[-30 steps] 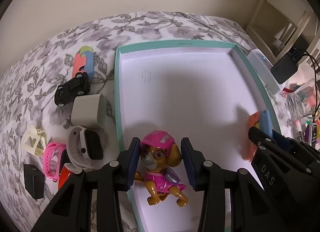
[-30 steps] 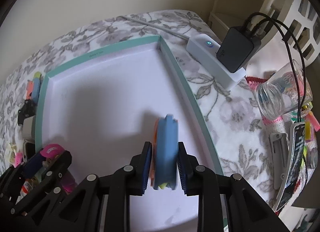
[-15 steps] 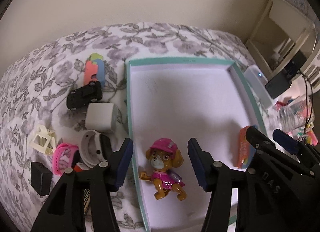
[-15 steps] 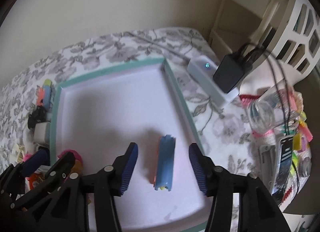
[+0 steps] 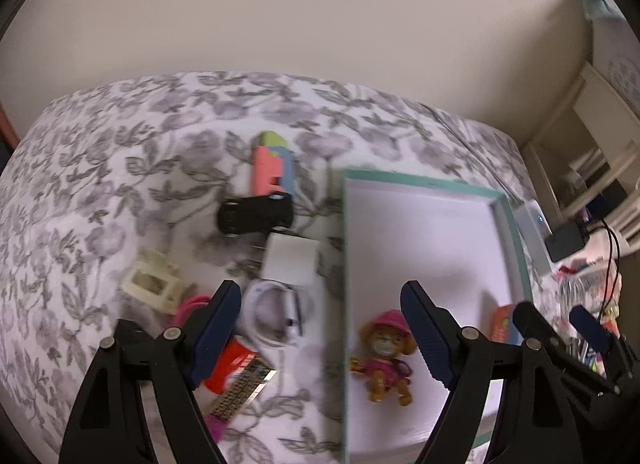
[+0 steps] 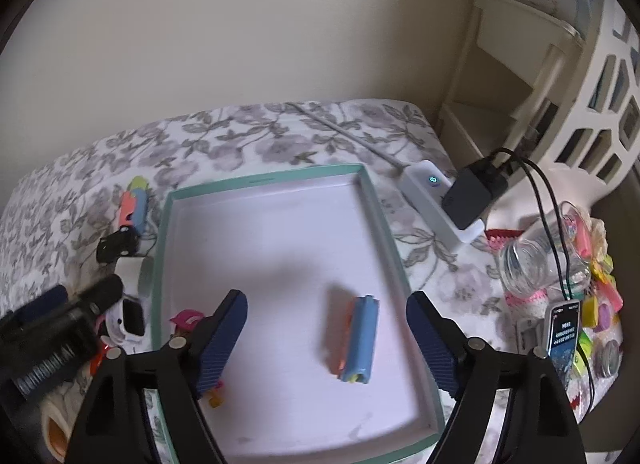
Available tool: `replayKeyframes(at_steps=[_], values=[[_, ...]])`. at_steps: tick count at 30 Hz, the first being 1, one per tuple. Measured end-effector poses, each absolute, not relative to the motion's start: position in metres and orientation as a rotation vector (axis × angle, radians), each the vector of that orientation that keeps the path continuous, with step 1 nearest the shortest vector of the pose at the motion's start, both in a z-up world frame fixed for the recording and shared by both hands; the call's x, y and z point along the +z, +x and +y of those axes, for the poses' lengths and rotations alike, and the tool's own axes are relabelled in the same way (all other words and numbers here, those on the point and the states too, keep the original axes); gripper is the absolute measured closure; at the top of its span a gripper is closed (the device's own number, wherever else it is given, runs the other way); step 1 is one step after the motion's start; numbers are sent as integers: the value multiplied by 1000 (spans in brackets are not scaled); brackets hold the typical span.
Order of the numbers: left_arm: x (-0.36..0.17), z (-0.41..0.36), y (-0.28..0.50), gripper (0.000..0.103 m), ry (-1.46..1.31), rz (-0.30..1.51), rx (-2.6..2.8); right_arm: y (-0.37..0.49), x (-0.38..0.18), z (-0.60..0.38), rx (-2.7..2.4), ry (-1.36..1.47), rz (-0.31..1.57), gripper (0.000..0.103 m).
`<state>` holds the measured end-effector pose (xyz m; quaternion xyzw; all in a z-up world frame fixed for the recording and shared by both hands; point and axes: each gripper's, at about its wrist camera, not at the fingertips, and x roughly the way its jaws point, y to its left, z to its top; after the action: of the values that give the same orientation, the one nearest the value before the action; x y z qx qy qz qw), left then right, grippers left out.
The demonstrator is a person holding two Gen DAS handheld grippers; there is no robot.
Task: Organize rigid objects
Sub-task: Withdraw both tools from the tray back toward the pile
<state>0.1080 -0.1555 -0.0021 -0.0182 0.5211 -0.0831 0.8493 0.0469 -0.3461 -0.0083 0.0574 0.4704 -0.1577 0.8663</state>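
Both sets of fingers now stand spread wide and empty: your left gripper (image 5: 320,328) has let go of the puppy figure (image 5: 385,356) and your right gripper (image 6: 326,338) has let go of the blue-and-orange block (image 6: 358,340). A second ago each was still pinched; both now lie inside the teal-rimmed tray (image 6: 384,224) on the floral bed (image 5: 120,168), so two placements look finished. Your left view has swung left toward the pile just outside the tray's left rim: white cube (image 5: 291,262), black toy car (image 5: 256,214), pastel block (image 5: 272,164), cream frame (image 5: 154,282), white watch (image 5: 274,314). Only your right view shows the power strip (image 6: 438,204), black charger (image 6: 474,194) and clear jar (image 6: 540,260) to the tray's right.
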Motion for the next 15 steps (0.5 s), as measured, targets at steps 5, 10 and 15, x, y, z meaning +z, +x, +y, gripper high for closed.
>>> replayKeyframes(at_steps=[5,10,15], values=[[3,-131,109,20,-47,1092,-112,46,-10,-338,-303,134,981,2],[12,-105,109,8,-55,1062,-54,45,-6,-327,-284,144,963,0],[20,-83,106,5,-58,1023,3,43,-3,-316,-247,169,942,0]])
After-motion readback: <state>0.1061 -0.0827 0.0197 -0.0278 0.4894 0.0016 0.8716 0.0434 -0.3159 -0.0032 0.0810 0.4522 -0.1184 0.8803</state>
